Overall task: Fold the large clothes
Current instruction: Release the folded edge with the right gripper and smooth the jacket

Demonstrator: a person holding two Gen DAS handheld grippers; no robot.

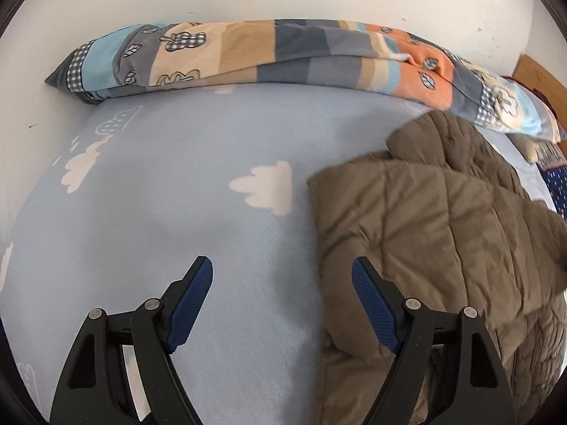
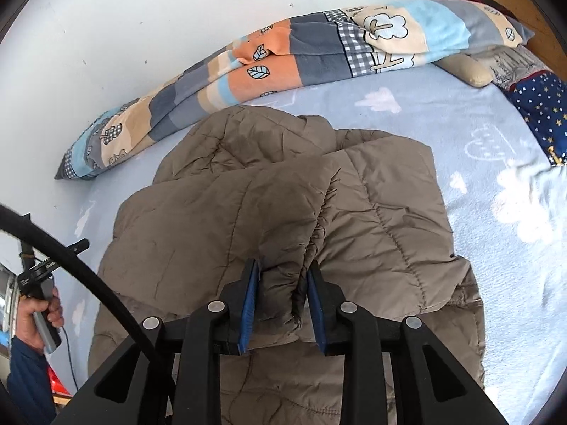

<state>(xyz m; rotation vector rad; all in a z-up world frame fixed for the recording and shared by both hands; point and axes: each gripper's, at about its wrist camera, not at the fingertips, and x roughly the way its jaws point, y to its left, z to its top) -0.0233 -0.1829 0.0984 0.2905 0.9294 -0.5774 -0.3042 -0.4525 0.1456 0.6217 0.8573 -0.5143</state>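
Jacket: on the bed sheet, centre of right wrist view.
Rolled quilt: behind jacket, 12 o'clock, against the wall.
Pillows: 2 o'clock from jacket.
Left gripper: above sheet, jacket at its 3 o'clock.

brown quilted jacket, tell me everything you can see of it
The brown quilted jacket is a puffy padded garment with stitched panels and a matte, creased shell. It lies spread on the light blue cloud-print bed sheet, partly folded, a sleeve laid over its body. The sleeve's gathered cuff sits between the fingers of the right gripper. The left gripper hangs open beside its edge.
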